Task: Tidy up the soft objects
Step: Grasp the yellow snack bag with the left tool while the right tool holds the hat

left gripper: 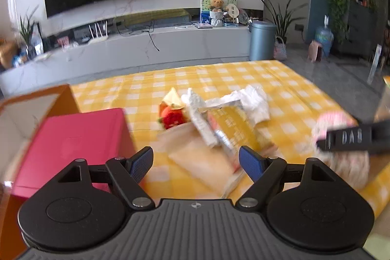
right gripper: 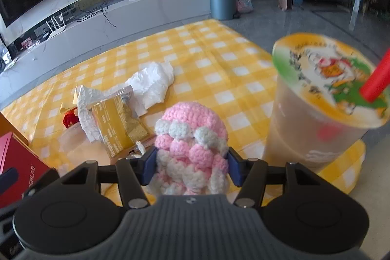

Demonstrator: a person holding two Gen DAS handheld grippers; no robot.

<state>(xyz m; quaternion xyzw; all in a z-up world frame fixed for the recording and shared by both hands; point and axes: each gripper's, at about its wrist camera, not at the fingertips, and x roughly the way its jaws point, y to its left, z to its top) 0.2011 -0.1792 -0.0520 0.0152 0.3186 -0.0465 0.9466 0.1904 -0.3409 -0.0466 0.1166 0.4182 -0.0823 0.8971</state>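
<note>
Clamping down on the pink-and-white crochet toy [right gripper: 189, 148], the right gripper [right gripper: 191, 166] has its blue pads [right gripper: 149, 166] pressed into the yarn from both sides, and the toy sits squeezed between them with its rounded pink top poking out ahead. From the left wrist view that same toy [left gripper: 341, 138] shows at the far right, blurred, with a black finger of the right gripper crossing in front of it.

Over on the other side, the left gripper [left gripper: 196, 163] hangs with its jaws spread wide apart, nothing between them, just above a pale flat packet [left gripper: 204, 167] on the tabletop [left gripper: 243, 74], which wears a yellow-and-white checked cloth.

Middle of the cloth, there's the pile: a yellow printed packet [right gripper: 117, 126], crumpled white paper [right gripper: 151, 84] draped behind it, and a small red-and-orange soft toy [left gripper: 171, 115] tucked at the pile's left edge. A pink box [left gripper: 73, 145] sits at the left of the tabletop, just beside the left gripper.

Close by on the right, a tall sealed drink cup [right gripper: 316, 113] with a red straw [right gripper: 376, 79] stands near the cloth's edge, just beside the held toy.
</note>
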